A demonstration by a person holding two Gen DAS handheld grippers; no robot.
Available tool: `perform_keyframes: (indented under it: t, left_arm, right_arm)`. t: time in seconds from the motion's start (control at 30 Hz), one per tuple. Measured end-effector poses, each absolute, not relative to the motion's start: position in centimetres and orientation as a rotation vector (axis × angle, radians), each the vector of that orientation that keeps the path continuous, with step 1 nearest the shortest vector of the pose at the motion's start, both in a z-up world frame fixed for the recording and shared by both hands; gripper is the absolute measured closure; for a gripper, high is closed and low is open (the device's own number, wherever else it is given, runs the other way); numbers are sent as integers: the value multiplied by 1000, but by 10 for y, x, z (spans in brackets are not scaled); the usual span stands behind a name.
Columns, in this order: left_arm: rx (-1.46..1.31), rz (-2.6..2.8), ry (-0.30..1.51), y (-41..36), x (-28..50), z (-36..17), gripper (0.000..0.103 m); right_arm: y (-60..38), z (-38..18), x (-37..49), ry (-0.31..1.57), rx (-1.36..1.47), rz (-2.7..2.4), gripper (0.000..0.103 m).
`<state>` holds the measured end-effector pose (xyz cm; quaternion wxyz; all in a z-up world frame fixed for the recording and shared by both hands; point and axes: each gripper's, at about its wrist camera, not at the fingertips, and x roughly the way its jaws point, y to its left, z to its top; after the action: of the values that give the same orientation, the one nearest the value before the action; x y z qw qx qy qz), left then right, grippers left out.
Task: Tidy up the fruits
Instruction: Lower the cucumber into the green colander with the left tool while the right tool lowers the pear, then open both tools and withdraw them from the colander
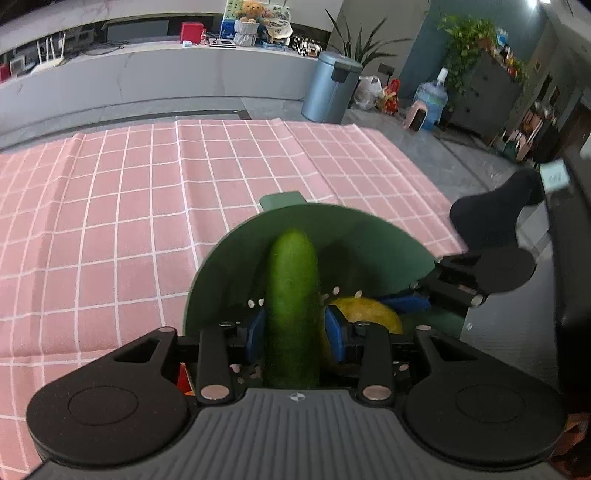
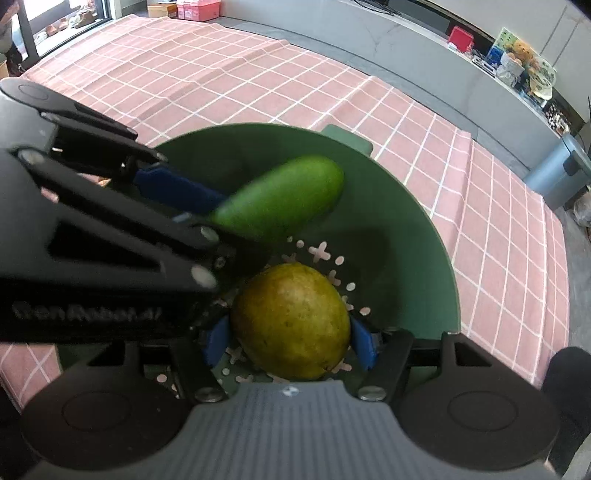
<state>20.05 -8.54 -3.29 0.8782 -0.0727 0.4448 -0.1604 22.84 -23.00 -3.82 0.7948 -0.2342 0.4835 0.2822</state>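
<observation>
A smooth green cucumber (image 1: pixel 291 306) slants over the green bowl (image 2: pixel 417 236). A yellow-green speckled mango (image 2: pixel 291 321) lies on the bowl's perforated bottom, just beside it.

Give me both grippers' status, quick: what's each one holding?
Left gripper: shut on the cucumber, over the green colander.
Right gripper: shut on the yellow-green mango, low inside the colander.

Looks like someone's home, living/dining area: pink checked tablecloth (image 1: pixel 147 206), step-on trash bin (image 1: pixel 330 86) beside a potted plant (image 1: pixel 360 44), water jug (image 1: pixel 431 96), teddy bear (image 1: pixel 248 11) and wifi router (image 1: pixel 50 55) on the long counter (image 1: pixel 147 74)
</observation>
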Motion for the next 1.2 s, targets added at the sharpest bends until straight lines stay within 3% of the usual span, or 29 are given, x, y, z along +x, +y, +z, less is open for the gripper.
perform_keyframes:
  t: [0.07, 0.3, 0.37, 0.73, 1.1, 1.2]
  left_arm:
    - [-167, -333, 936, -81, 202, -33, 61]
    - [-199, -346, 916, -68, 191, -19, 57]
    - [-187, -343, 907, -65, 185, -11, 56]
    - [-84, -310, 823, -36, 130, 35, 56]
    - [-42, -289, 775, 11, 79, 53, 56]
    - [-41, -291, 785, 18, 72, 49, 56]
  right_arm:
    - [-228, -36, 228, 1024, -510, 603, 30]
    - [-227, -32, 222, 1021, -527, 545, 28]
    - [-228, -26, 217, 996, -536, 520, 18]
    - [-215, 5, 179, 924, -528, 462, 18]
    - [-203, 29, 118, 774, -280, 459, 18]
    - [-200, 32, 100, 745, -172, 461, 23]
